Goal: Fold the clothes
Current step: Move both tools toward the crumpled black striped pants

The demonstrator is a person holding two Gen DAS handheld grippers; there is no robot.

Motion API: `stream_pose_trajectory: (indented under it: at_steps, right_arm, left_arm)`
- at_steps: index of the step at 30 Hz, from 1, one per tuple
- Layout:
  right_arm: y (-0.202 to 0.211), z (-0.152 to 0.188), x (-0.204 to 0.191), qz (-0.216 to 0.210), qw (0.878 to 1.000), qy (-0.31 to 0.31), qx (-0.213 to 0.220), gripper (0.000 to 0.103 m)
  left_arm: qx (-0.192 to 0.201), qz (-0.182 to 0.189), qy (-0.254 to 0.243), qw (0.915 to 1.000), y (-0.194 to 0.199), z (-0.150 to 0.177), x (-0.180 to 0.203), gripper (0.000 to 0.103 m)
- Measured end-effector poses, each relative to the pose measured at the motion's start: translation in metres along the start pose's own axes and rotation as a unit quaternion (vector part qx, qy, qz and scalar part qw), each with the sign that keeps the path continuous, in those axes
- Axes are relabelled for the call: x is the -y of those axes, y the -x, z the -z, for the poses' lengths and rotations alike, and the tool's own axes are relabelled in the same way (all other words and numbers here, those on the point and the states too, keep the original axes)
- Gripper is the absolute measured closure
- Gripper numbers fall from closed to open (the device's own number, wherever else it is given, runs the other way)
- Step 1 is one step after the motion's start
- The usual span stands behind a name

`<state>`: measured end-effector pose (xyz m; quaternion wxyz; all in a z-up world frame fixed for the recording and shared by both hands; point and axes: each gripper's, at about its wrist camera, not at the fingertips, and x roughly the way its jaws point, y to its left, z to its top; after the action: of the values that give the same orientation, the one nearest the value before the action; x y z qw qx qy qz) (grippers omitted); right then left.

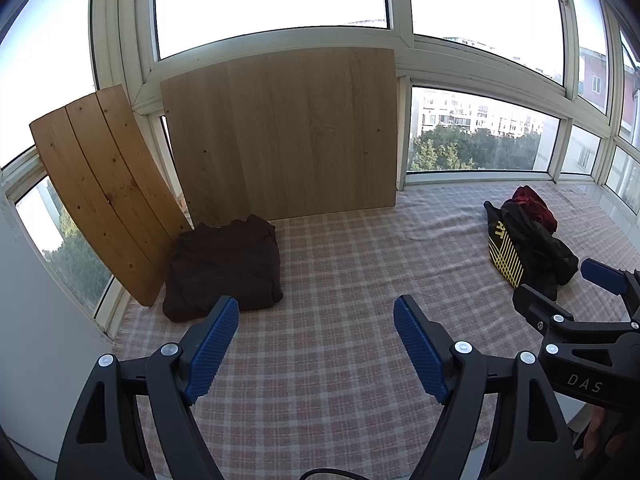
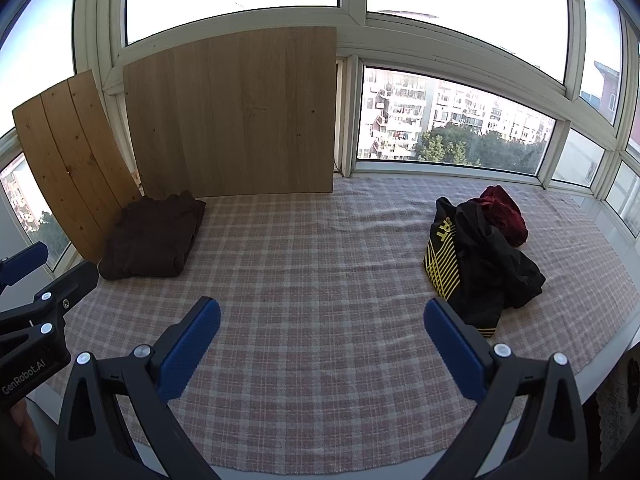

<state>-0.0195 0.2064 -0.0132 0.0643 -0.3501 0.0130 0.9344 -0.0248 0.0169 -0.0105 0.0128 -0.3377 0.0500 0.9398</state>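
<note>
Left claw [image 1: 316, 312] sits nearest the lens, blue ribbed pads spread wide, nothing between them, hovering over the pink plaid cloth [image 1: 340, 272] that covers the worktop. Its black arms run off the bottom edge of the frame. Right claw [image 2: 322, 316] is likewise wide apart and empty above the same cloth; its arms are also cut off at the bottom. Each claw shows partly in the other's view at the frame edge, only the tips and a slice of the body visible.

Folded dark brown garment [image 1: 224, 264] lies at the back left of the cloth, touching the foot of the slatted pine board [image 1: 104, 192] that leans tilted against the window frame. Beside that, a larger oak-look panel [image 1: 288, 132] stands upright against the window [image 1: 480, 132], hiding the lower glass behind it.

Unfolded pile sits far right: a black garment with yellow stripes [image 2: 476, 264], crumpled, lettering only partly readable, something like "RT". Dark red garment [image 2: 502, 214] is tucked behind and touching it, mostly hidden, so its kind cannot be told. The pile lies just beyond the right claw's right pad and well apart from the brown one.

A bit of a hand shows at the lower corner edges, too dark and cropped to make out.
</note>
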Motion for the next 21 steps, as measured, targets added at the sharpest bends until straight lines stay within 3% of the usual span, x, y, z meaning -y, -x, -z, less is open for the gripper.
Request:
stream_pose_trajectory:
  at_steps: [10,21]
  right_arm:
    - [-0.005,0.000,0.010,0.011,1.000,-0.007,-0.007,0.000]
    - [-0.013,0.002,0.056,0.052,0.998,-0.037,-0.018,0.000]
  left_arm:
    - [-0.004,0.009,-0.007,0.9999,-0.007,-0.003,0.008,0.024]
    - [-0.021,0.047,-0.035,0.9981,-0.029,-0.010,0.047,0.024]
